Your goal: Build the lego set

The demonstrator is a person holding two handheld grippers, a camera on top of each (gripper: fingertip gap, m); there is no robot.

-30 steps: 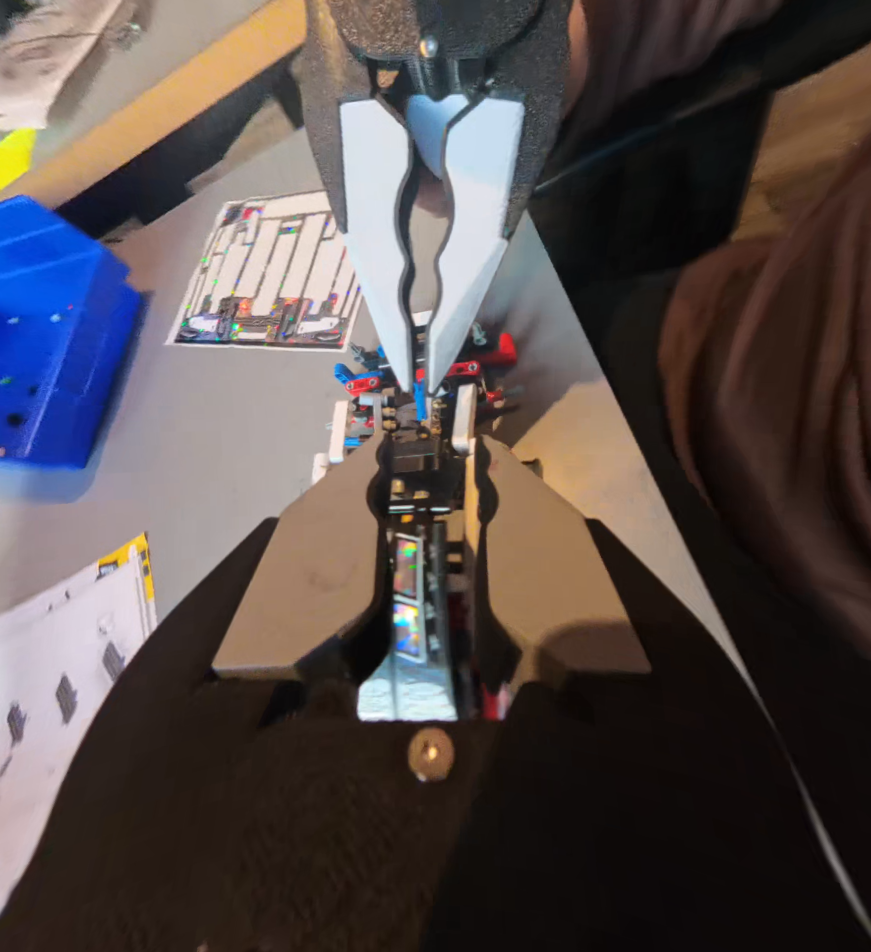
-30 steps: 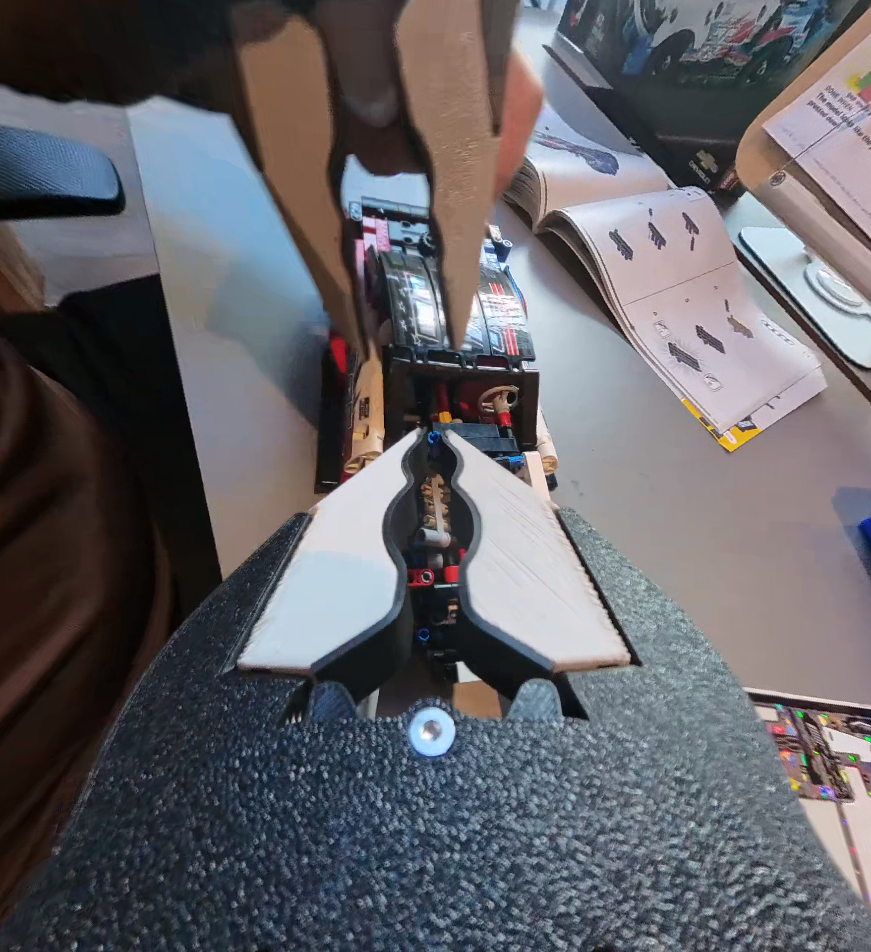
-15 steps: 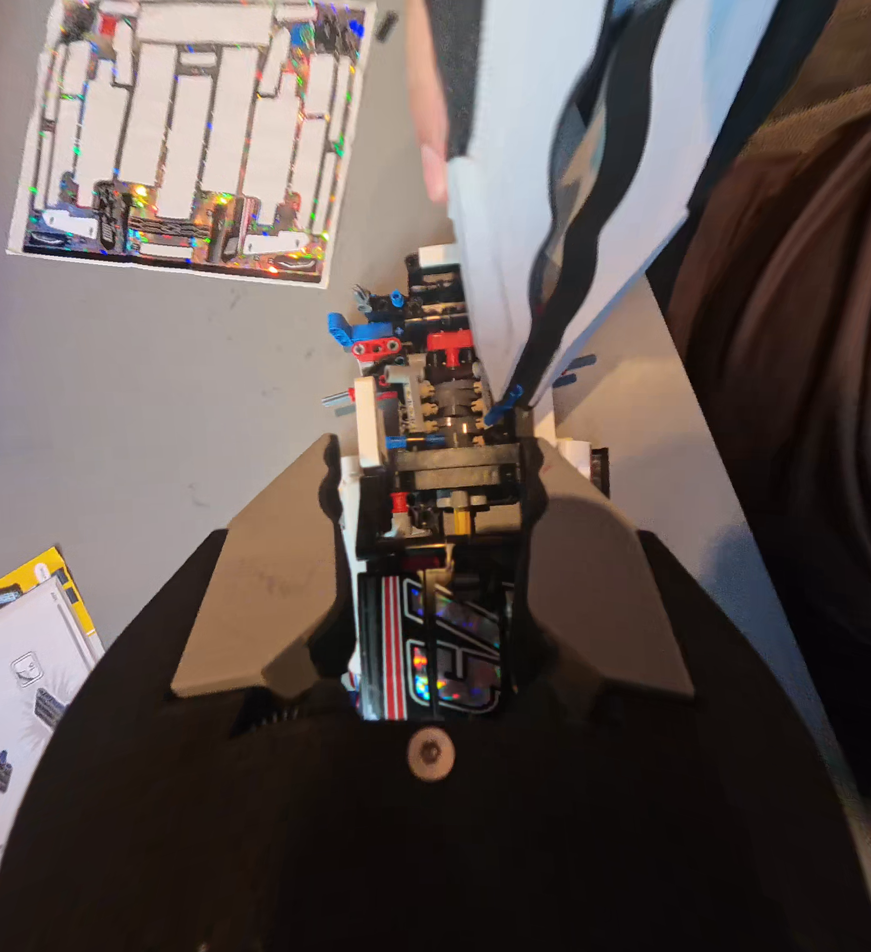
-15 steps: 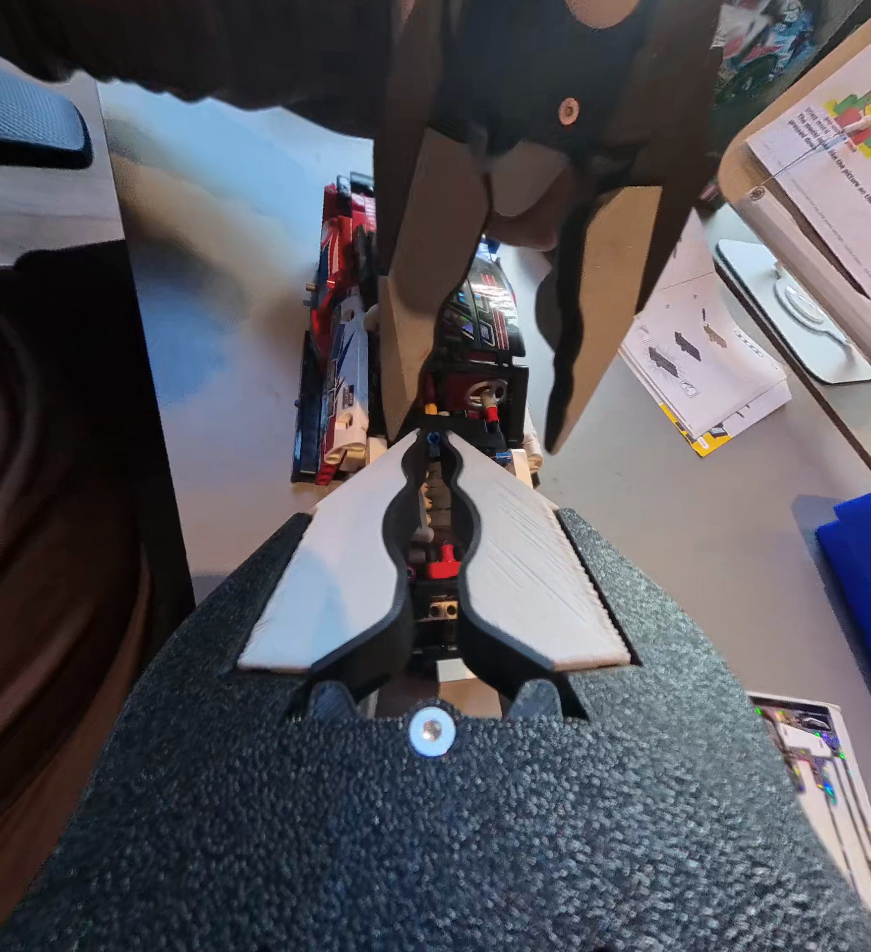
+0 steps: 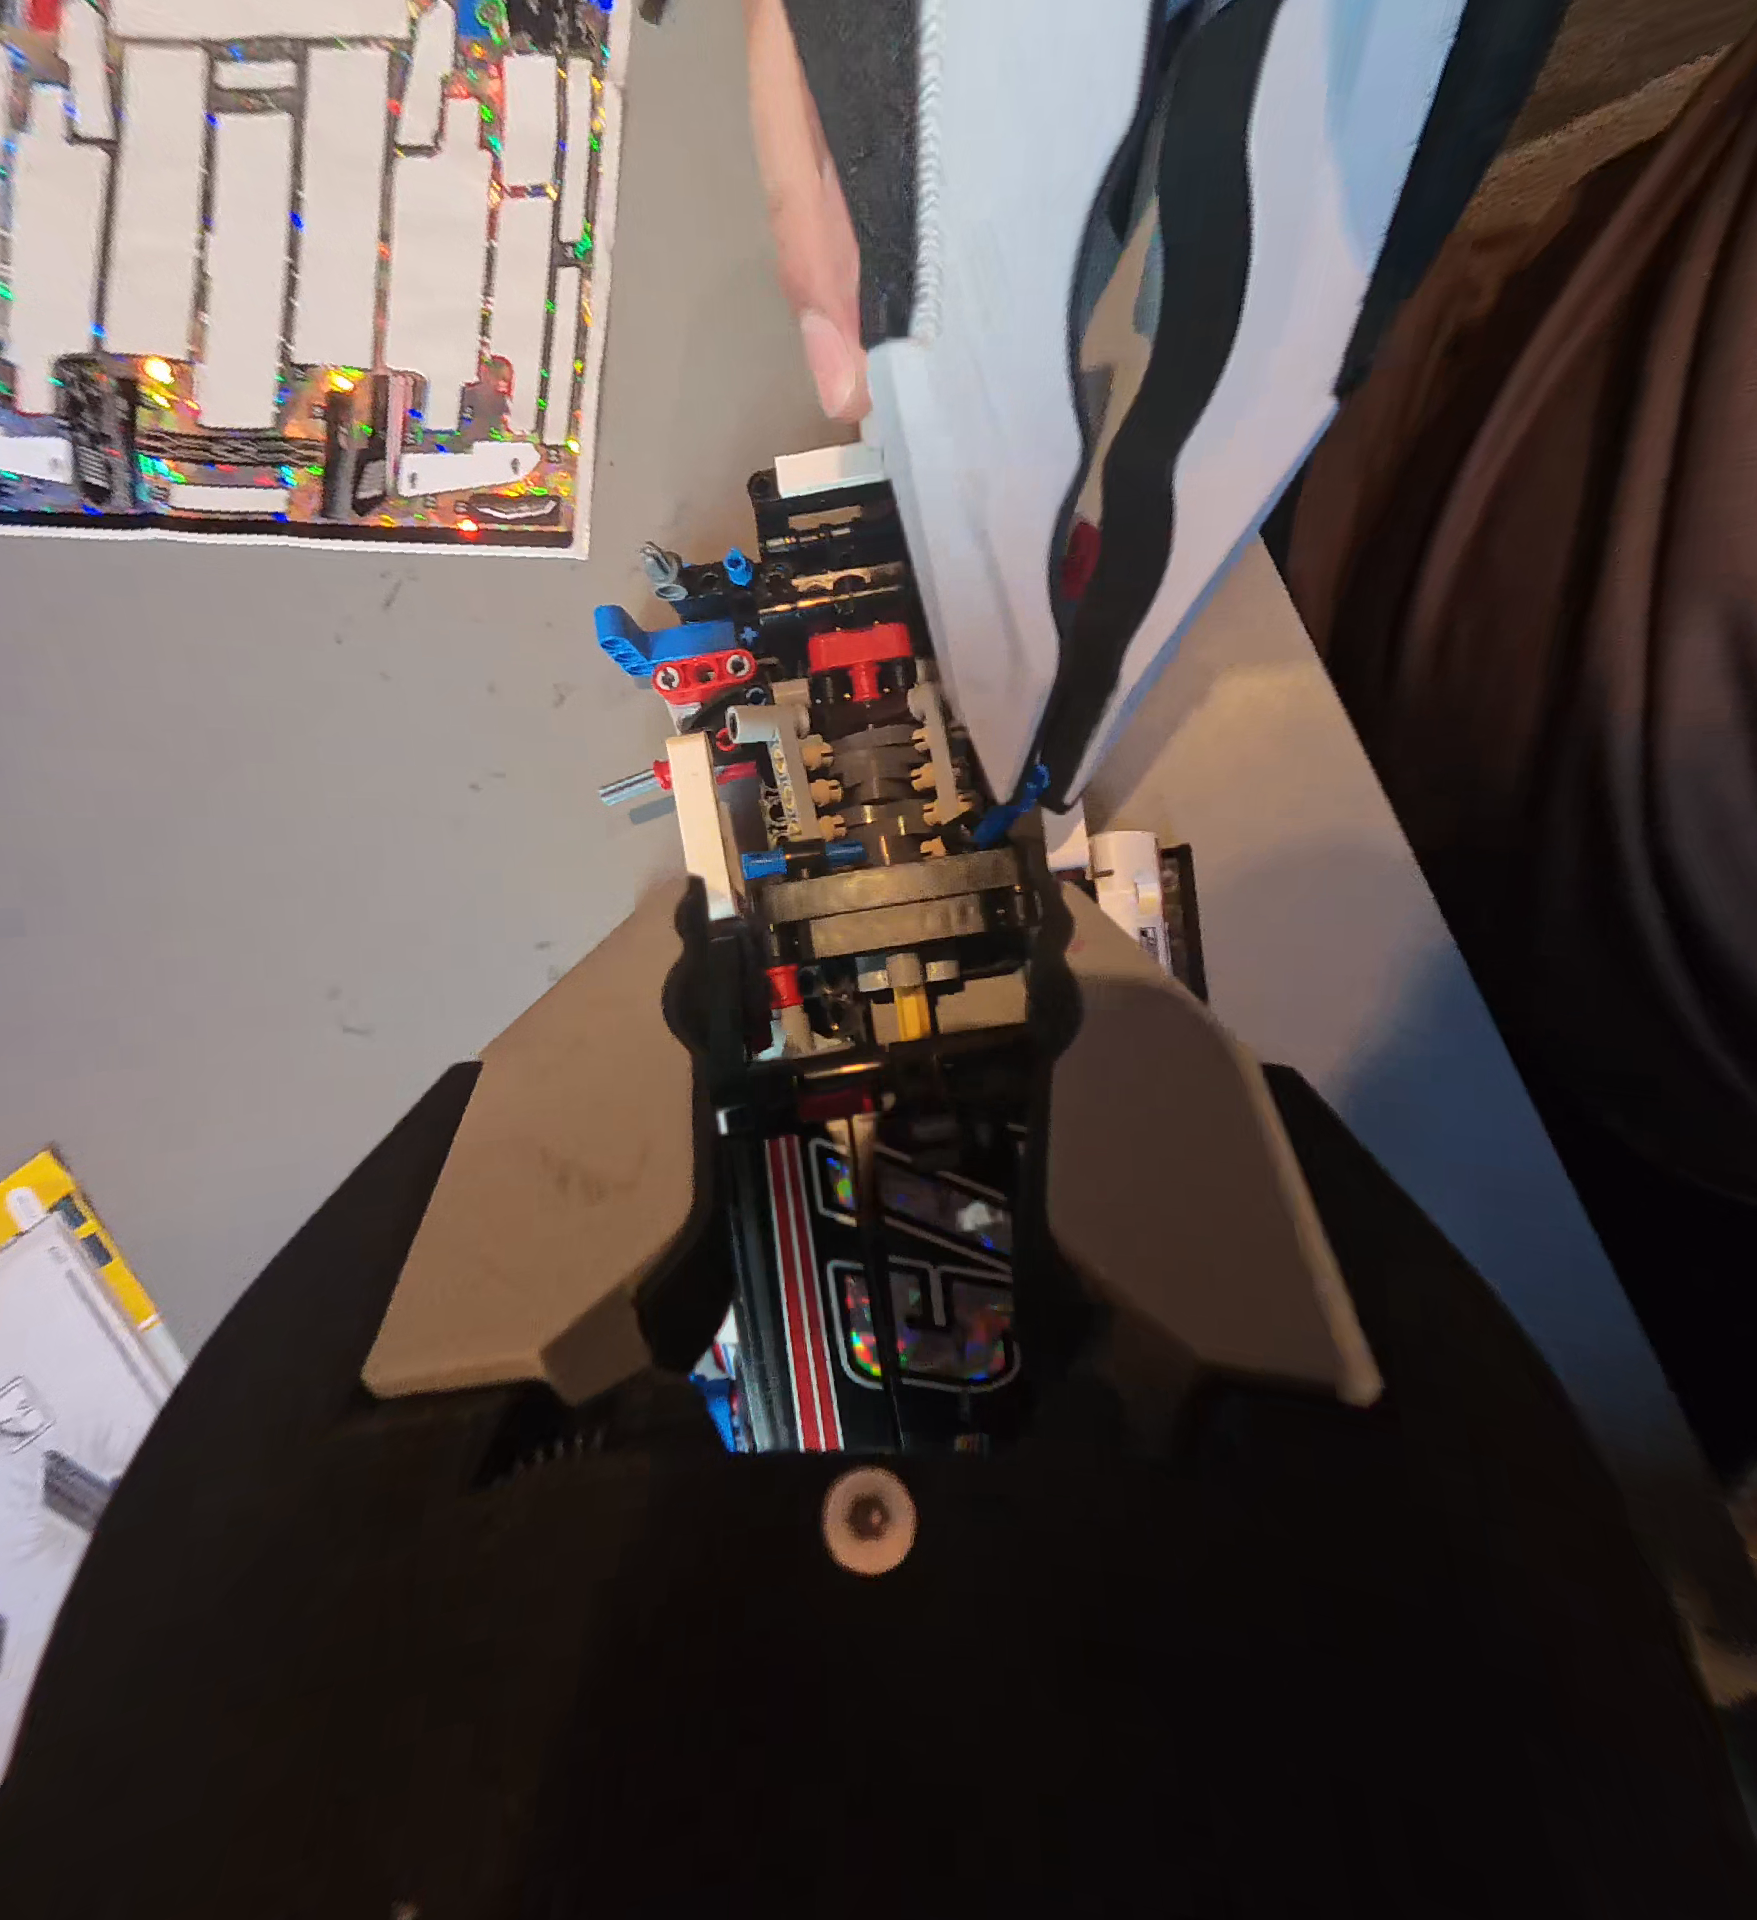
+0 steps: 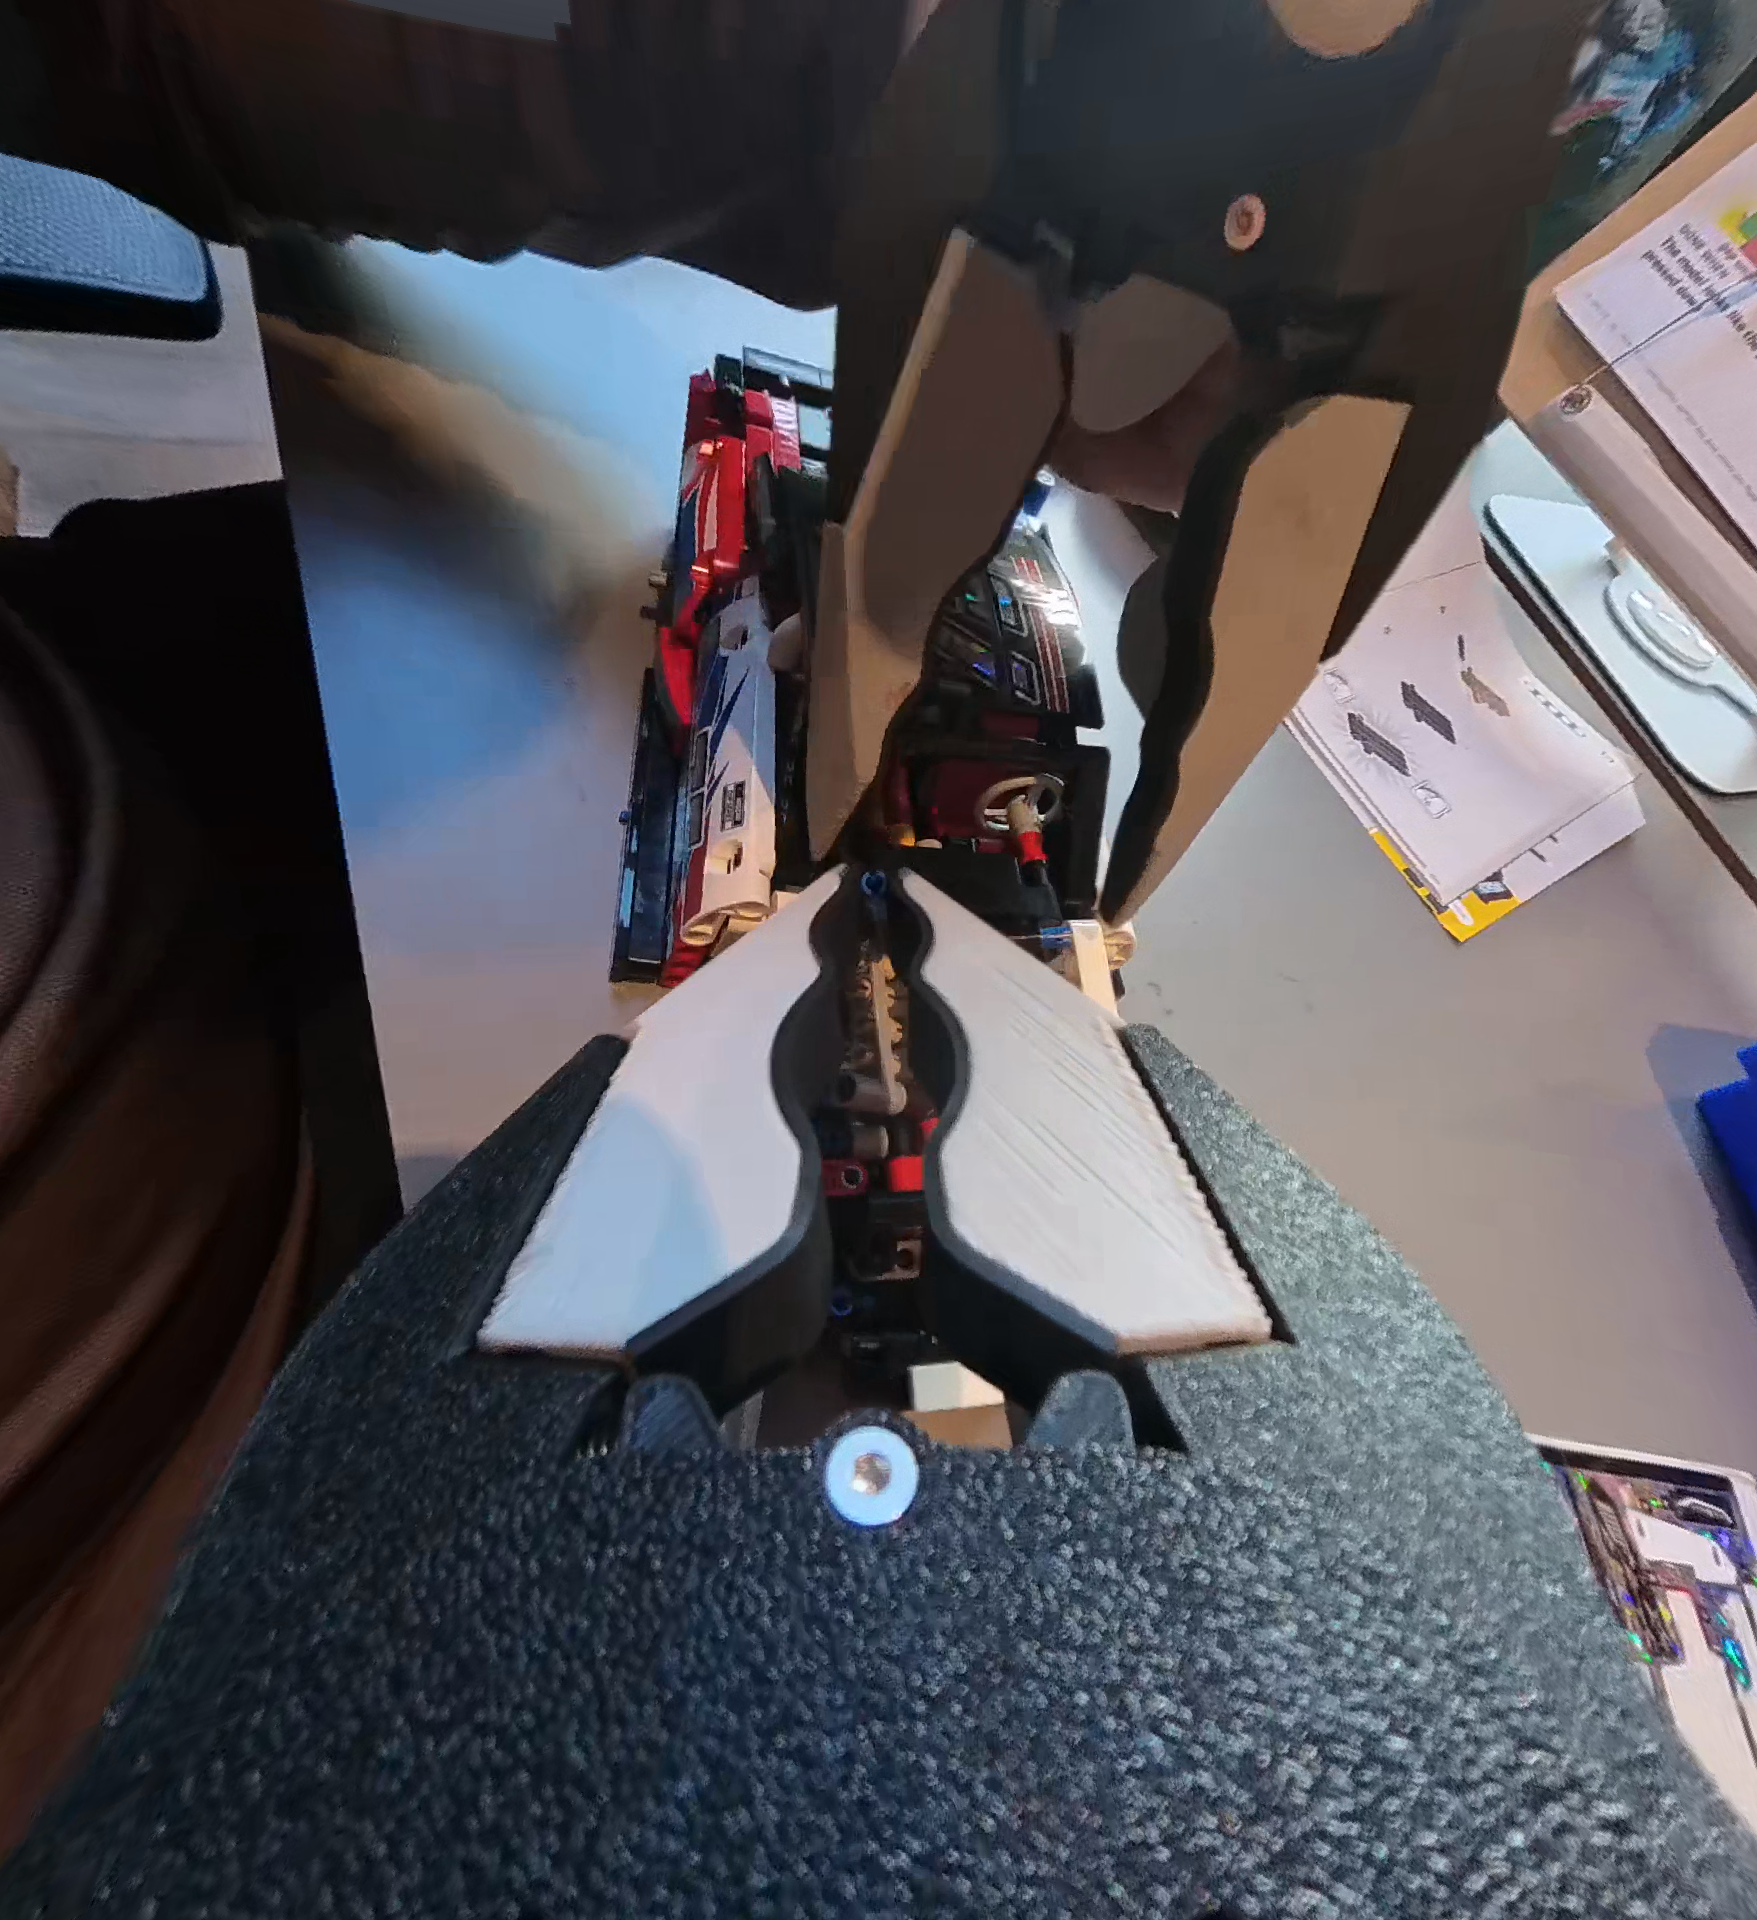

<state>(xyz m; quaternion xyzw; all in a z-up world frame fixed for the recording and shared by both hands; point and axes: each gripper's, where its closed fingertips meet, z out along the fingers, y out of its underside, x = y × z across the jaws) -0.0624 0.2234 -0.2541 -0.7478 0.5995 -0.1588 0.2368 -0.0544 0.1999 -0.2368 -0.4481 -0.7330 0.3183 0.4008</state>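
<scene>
**Assembly status: car body largely built, rear mechanism exposed**

Left to right on the grey table (image 5: pixel 230 831): a mostly peeled sticker sheet (image 5: pixel 250 270), then the lego car (image 5: pixel 884 935) near the table's right edge, by the person's side.

The left gripper (image 5: pixel 869 894) straddles the car's black, stickered cabin section, fingers spread to its width and apparently clamping it (contact is partly hidden).

The right gripper (image 6: pixel 872 883) is nearly closed, pinching a small blue pin (image 5: pixel 1009 810) at the exposed gear section.

Judged progress: cabin and side panels are fitted; rear framework stays uncovered and wheels are not visible.

The car's long axis runs along the left gripper's fingers, parallel to the right table edge. Its open framework end points away from the left gripper.
</scene>
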